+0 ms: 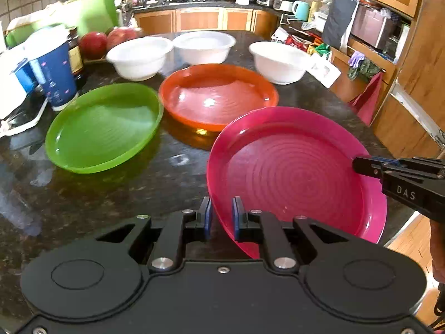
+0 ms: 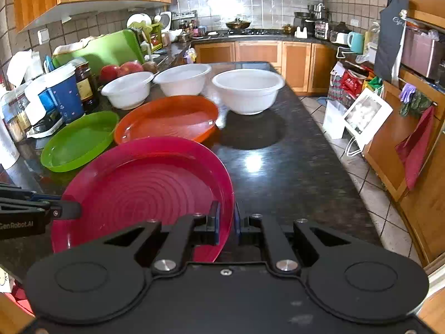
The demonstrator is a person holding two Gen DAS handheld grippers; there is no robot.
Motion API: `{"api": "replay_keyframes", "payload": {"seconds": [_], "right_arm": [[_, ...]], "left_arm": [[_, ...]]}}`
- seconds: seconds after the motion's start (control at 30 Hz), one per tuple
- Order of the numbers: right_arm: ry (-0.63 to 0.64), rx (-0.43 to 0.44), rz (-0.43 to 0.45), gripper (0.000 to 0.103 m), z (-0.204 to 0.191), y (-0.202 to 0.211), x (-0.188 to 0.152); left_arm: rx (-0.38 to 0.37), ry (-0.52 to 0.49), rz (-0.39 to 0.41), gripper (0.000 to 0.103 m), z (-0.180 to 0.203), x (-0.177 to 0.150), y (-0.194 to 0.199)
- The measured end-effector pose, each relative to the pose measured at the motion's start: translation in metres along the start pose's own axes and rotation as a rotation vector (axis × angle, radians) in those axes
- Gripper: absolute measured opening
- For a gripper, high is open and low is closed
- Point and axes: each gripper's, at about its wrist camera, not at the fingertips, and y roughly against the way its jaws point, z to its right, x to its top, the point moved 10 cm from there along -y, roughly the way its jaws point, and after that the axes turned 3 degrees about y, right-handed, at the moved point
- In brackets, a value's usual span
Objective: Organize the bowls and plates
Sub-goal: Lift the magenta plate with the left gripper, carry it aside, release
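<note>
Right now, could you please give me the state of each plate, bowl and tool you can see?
pink plate: gripped at both rims, tilted off the counter.
orange plate: flat on the counter, empty.
green plate: flat on the counter, empty.
three white bowls: upright, separate, unstacked.
left tool: shut on the pink plate's rim.
right tool: shut on the opposite rim.

Both wrist views look down along the countertop [image 1: 125, 189], sharing the pink plate [image 1: 292, 172] close up.
</note>
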Motion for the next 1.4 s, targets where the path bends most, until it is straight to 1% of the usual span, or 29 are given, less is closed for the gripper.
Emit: {"api": "replay_keyframes", "payload": {"seconds": [0.3, 0.47, 0.63, 1.0, 1.3, 1.4], "right_arm": [[-0.017, -0.049, 0.013, 0.012, 0.059, 0.016, -0.012], [-0.028, -0.059, 0.011, 0.012, 0.089, 0.017, -0.018], [-0.025, -0.059, 0.008, 0.012, 0.106, 0.012, -0.018], [-0.012, -0.019, -0.011, 0.013, 0.117, -0.005, -0.019], [-0.01, 0.004, -0.012, 0.014, 0.12, -0.009, -0.018], [-0.011, 0.008, -0.009, 0.018, 0.12, -0.009, -0.017]], "left_arm": [[-0.01, -0.018, 0.0, 0.019, 0.056, 0.004, -0.015], [-0.005, -0.004, -0.006, 0.019, 0.076, 0.007, -0.029], [0.018, 0.008, -0.004, 0.02, 0.091, 0.006, -0.037], [0.056, 0.057, -0.027, 0.02, 0.102, -0.002, -0.045], [0.064, 0.081, -0.032, 0.02, 0.105, -0.002, -0.046], [0.064, 0.084, -0.032, 0.02, 0.105, -0.002, -0.046]]}}
